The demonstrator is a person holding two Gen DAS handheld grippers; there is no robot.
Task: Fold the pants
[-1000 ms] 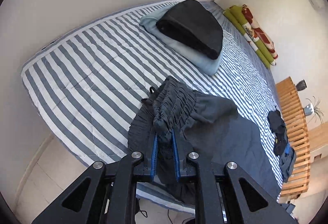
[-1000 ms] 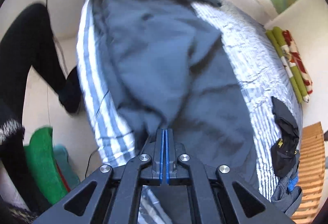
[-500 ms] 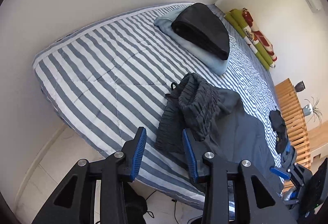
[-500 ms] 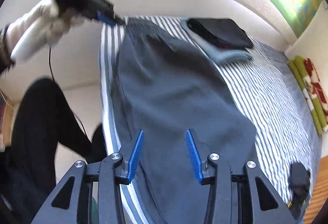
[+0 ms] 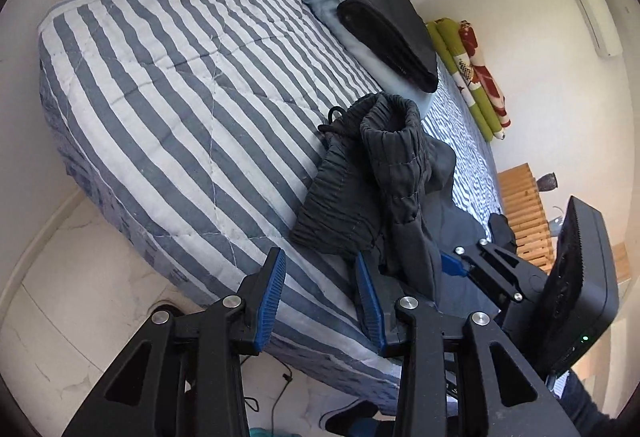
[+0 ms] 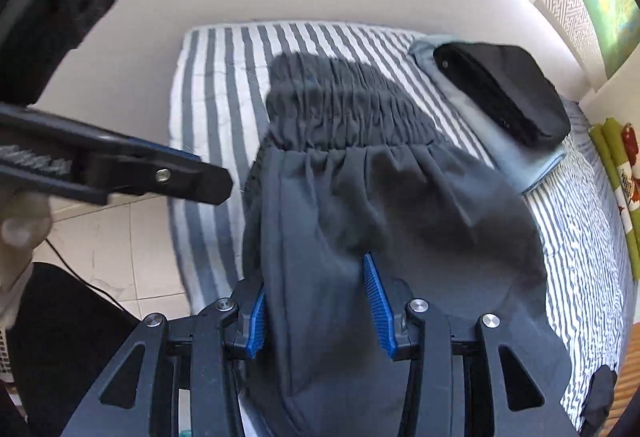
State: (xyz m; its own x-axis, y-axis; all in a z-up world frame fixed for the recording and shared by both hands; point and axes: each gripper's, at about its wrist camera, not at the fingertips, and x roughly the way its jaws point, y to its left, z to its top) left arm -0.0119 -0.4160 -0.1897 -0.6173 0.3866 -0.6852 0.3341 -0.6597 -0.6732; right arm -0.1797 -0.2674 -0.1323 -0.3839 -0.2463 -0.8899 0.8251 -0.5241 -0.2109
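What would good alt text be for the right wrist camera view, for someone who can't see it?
Dark grey pants lie along a blue-and-white striped bed, elastic waistband at the far end, with the open right gripper above the fabric, gripping nothing. The left gripper reaches in from the left edge, and a folded black garment on a pale blue one lies farther back on the right.

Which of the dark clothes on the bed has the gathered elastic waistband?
The grey pants lying right under the right gripper. The black garment farther back lies folded flat on a light blue one and shows no waistband.
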